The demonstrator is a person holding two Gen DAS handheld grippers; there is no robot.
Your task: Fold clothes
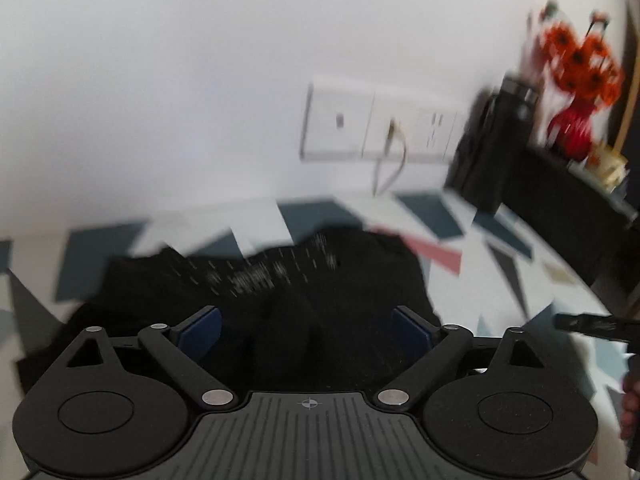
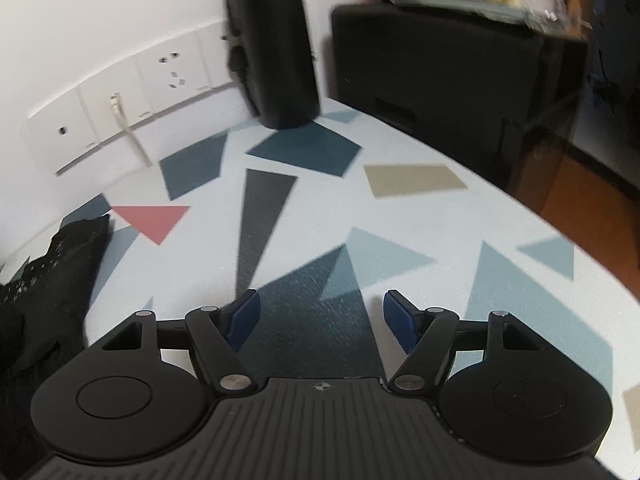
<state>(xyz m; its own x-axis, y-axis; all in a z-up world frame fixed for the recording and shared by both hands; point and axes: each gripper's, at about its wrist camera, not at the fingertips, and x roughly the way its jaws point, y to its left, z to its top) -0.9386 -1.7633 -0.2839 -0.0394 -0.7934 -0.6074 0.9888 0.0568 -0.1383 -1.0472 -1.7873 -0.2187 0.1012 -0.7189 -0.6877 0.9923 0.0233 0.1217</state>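
Black garment [image 1: 280, 300] with pale speckled rows lies crumpled.

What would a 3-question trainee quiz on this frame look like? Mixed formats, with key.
1. True or false: the left tool has clamped the black garment.
2. What lies under the right tool? A) the garment B) bare patterned tablecloth C) the black bottle
3. Fill in: in the right wrist view, the garment lies at the ___ edge.

Key: 1 false, it is open above the cloth; 2 B; 3 left.
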